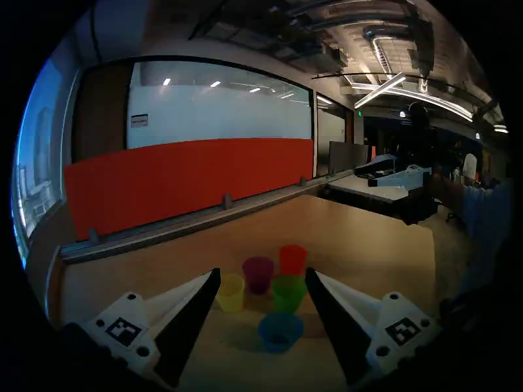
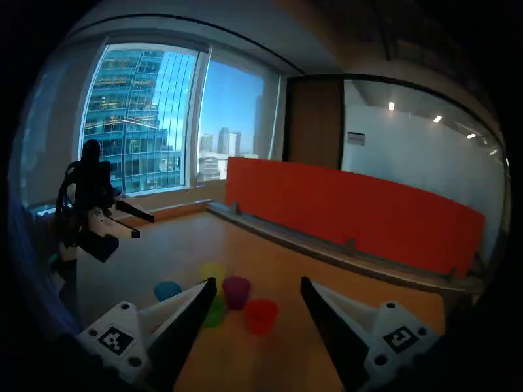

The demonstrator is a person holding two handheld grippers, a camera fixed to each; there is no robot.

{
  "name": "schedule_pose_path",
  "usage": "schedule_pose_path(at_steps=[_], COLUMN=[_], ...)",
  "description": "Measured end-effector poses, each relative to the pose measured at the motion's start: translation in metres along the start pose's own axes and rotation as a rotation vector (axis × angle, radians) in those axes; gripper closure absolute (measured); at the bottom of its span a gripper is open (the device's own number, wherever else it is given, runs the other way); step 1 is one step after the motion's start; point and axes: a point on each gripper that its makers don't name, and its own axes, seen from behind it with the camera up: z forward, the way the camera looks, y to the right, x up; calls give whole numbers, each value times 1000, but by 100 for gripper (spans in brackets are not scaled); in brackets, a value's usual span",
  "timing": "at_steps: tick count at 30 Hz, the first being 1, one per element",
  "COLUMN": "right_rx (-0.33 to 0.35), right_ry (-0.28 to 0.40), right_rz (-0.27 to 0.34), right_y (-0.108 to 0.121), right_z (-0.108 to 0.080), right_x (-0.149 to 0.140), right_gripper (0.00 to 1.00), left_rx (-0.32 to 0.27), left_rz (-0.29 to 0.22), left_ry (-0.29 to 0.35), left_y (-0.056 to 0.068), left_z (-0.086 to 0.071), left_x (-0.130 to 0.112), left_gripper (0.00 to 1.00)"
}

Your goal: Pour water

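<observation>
Five small coloured cups [image 1: 288, 293] stand bunched together on a wooden table [image 1: 366, 242], with the blue cup [image 1: 280, 330] nearest the left claw [image 1: 261, 271]. That claw hovers over them, spread wide and holding nothing. The right claw [image 2: 257, 281] is also spread and empty, facing the cups from another side. An orange partition [image 1: 189, 179] runs behind.

I see five cups [image 1: 288, 293] clustered on tabletop [image 1: 366, 248]. Nearest cup [image 1: 280, 331] alone in front, two side by side behind it, two more farther back. Partition [image 1: 189, 176] along tabletop's far edge. In right gripper view, Left tool [image 2: 146, 227] left of cluster, window [image 2: 150, 117] behind it.
</observation>
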Motion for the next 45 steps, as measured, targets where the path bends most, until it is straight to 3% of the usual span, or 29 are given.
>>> schedule_pose_path(at_steps=[20,45], right_rx=[44,60], right_ry=[-73,-119], right_rz=[-12,-19], right_y=[-7,-5], right_z=[14,36], right_x=[-34,-57], right_gripper=[0,0], left_rx=[-67,-128], left_rz=[29,44], left_ry=[-137,-309], left_y=[18,28], left_z=[16,35], left_x=[-69,-149], left_gripper=[4,4])
